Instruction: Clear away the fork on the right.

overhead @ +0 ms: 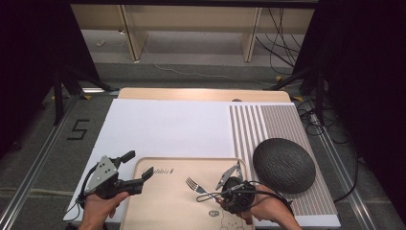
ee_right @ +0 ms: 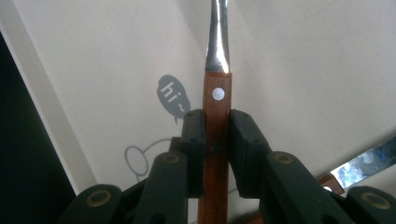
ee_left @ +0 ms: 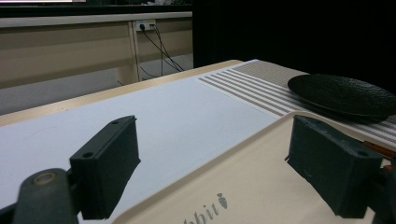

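Note:
A fork point(overhead: 194, 185) with a wooden handle point(ee_right: 217, 105) hangs low over the beige tray point(overhead: 163, 203), tines pointing to the far left. My right gripper point(overhead: 218, 195) is shut on that handle, and the right gripper view shows its jaws point(ee_right: 217, 140) pinching the wood from both sides. My left gripper point(overhead: 139, 166) stands open at the tray's near left corner with nothing between its jaws. In the left gripper view, the tray's rim point(ee_left: 243, 144) runs between the spread jaws of this gripper point(ee_left: 219, 170).
A knife point(overhead: 231, 174) lies on the tray by my right hand, its blade point(ee_right: 369, 161) at the lower right. A black textured plate point(overhead: 283, 164) sits on the striped placemat point(overhead: 261, 120). A white mat point(overhead: 167, 127) covers the table behind the tray.

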{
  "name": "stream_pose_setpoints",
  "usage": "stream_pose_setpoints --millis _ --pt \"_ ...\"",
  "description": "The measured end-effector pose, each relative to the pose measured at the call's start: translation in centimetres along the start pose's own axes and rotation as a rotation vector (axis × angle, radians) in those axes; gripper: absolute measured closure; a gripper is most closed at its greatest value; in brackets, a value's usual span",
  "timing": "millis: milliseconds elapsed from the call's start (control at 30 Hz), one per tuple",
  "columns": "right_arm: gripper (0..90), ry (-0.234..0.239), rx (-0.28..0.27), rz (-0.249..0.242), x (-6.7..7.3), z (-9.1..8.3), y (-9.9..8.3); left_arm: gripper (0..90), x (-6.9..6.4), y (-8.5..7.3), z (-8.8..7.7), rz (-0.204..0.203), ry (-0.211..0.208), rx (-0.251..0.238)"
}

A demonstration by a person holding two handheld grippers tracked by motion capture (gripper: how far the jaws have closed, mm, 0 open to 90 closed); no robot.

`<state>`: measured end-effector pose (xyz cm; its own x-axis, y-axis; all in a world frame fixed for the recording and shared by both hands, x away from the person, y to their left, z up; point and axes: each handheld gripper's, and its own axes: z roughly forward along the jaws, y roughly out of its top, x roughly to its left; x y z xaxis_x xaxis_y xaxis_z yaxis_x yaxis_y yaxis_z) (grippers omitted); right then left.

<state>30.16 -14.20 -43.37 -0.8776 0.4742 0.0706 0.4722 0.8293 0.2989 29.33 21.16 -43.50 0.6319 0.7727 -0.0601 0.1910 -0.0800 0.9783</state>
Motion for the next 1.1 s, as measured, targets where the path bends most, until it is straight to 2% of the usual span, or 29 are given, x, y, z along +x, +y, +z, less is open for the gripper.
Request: stream_pose_setpoints --millis 400,533,700,1033,1100 --pt "77.3 0.002 0.003 0.045 -0.1 0.9 -0.1 15.8 0.0 0.0 0.0 -0.004 -0.005 -0.009" --pt "77.2 0.011 0.017 0.037 0.1 1.3 -0.1 15.8 0.0 0.0 -0.1 -0.004 0.001 -0.004" --pt "77.3 0.010 0.030 0.053 0.1 1.7 -0.2 15.9 0.0 0.0 -0.1 -0.004 0.002 -0.004" --pt "76.1 0.002 0.049 0.033 0.5 2.2 -0.1 15.8 0.1 0.0 -0.1 -0.004 0.002 -0.007" --pt "68.5 -0.003 0.041 0.040 0.4 2.3 0.0 15.8 0.1 0.0 -0.1 -0.004 0.002 -0.006"
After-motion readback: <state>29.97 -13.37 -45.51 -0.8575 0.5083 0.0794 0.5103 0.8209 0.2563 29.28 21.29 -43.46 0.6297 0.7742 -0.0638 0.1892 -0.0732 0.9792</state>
